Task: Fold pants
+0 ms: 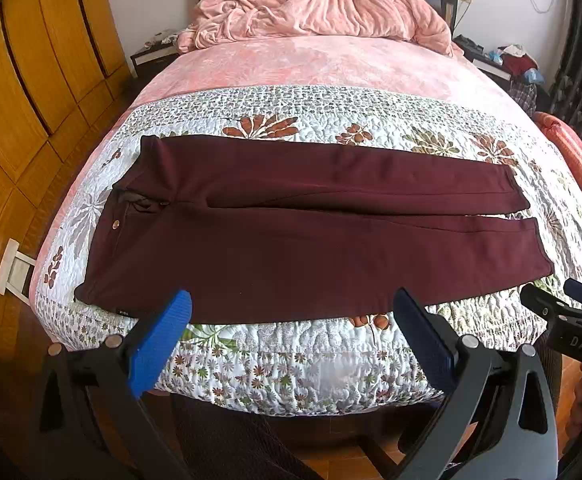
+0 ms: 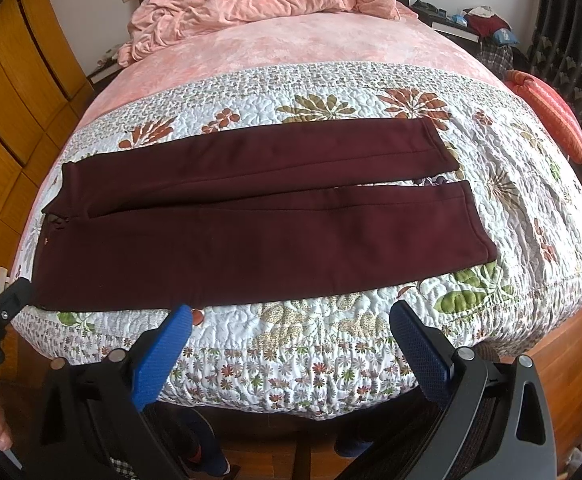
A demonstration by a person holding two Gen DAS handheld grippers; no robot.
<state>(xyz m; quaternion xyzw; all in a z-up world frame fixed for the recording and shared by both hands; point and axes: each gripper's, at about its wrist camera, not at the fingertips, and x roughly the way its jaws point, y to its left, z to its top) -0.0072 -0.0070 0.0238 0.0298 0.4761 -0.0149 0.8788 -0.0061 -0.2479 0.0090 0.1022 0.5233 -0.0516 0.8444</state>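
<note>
Dark maroon pants [image 1: 291, 224] lie flat across the floral quilt [image 1: 291, 344], waist to the left, both legs stretched to the right with a small gap between the cuffs. They also show in the right wrist view [image 2: 251, 220]. My left gripper [image 1: 291, 308] is open and empty, hovering just above the near edge of the pants. My right gripper [image 2: 291, 320] is open and empty, over the quilt just in front of the pants' near leg. Each gripper shows at the edge of the other's view.
A crumpled pink blanket [image 1: 323, 4] lies at the head of the bed. A wooden wardrobe [image 1: 31, 100] stands to the left. A cluttered nightstand [image 1: 507, 60] and an orange bolster [image 1: 571, 152] are at the right. Wooden floor lies below the bed's foot.
</note>
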